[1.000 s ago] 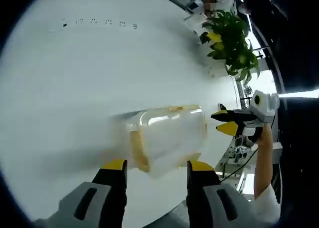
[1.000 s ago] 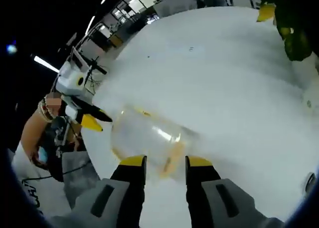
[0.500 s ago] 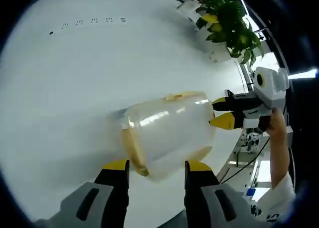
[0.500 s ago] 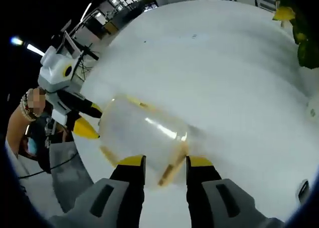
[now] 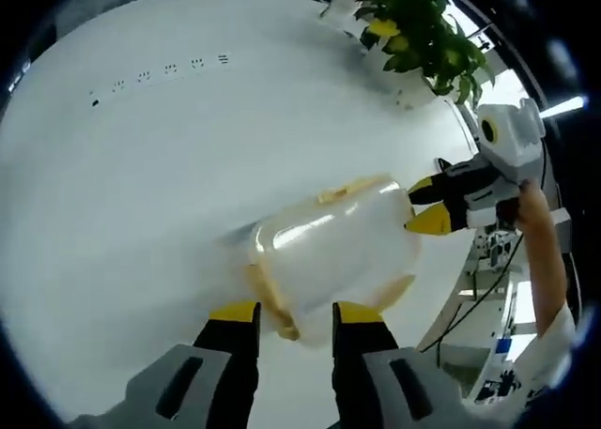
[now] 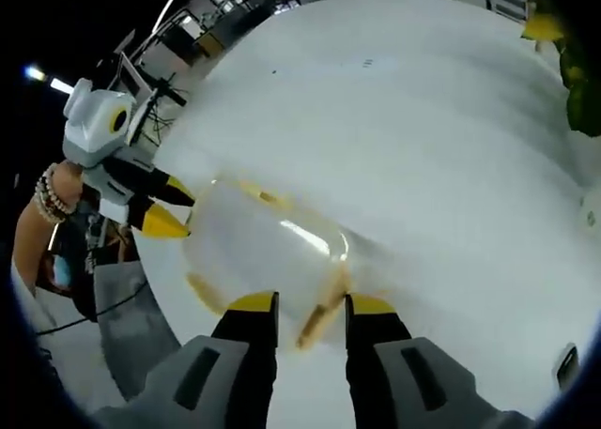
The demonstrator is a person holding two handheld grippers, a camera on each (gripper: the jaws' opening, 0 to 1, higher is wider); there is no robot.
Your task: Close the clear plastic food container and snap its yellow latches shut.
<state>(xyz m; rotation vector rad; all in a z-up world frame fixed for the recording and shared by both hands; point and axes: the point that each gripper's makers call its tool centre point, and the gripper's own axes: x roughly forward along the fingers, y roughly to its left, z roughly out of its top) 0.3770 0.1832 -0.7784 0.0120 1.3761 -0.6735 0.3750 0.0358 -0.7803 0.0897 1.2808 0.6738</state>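
Left gripper view: container point(image 5: 329, 246) near table edge point(image 5: 441, 288), claws flanking.

Clear container point(image 5: 329, 251) on white table point(image 5: 141, 185) between both grippers' jaws

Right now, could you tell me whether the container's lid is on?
On: the lid covers the clear container; whether its yellow latches are snapped, cannot tell.

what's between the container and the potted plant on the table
Only bare white table. In the left gripper view, nothing stands between the clear container and the plant; the right tongs come in from the side, at the container's end.
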